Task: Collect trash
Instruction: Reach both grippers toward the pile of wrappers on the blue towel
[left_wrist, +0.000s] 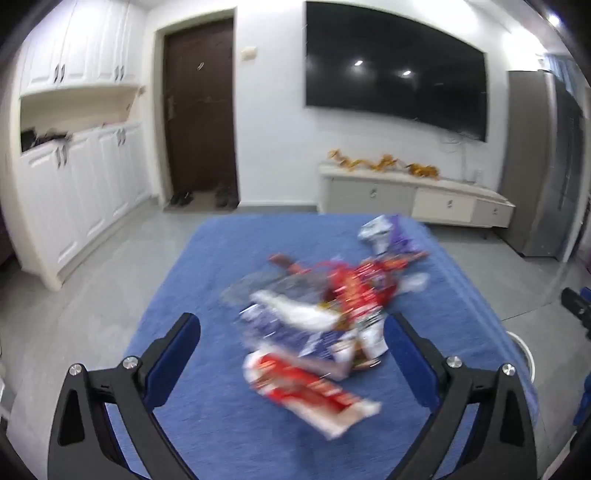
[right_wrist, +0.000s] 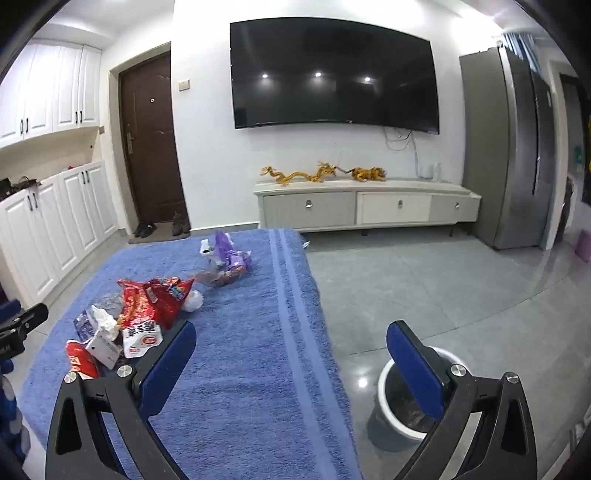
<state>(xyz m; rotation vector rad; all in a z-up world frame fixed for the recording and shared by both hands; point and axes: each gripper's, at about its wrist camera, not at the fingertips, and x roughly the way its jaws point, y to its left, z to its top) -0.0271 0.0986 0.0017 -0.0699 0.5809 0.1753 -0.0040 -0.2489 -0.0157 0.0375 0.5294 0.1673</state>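
Left gripper (left_wrist: 291, 332) jaws spread wide, empty, angled down over wrapper pile (left_wrist: 325, 310) mid-frame on desk (left_wrist: 207, 258); right gripper (right_wrist: 291, 343) likewise spread, empty, bin (right_wrist: 402, 402) lower right, ready for drop-off.

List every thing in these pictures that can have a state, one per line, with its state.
left hand-held gripper: open, holding nothing
right hand-held gripper: open, holding nothing
snack wrappers: loose on the blue towel, uncollected
purple wrapper: lying apart, farther back
trash bin: upright on the floor, lidless
TV: off
door: shut
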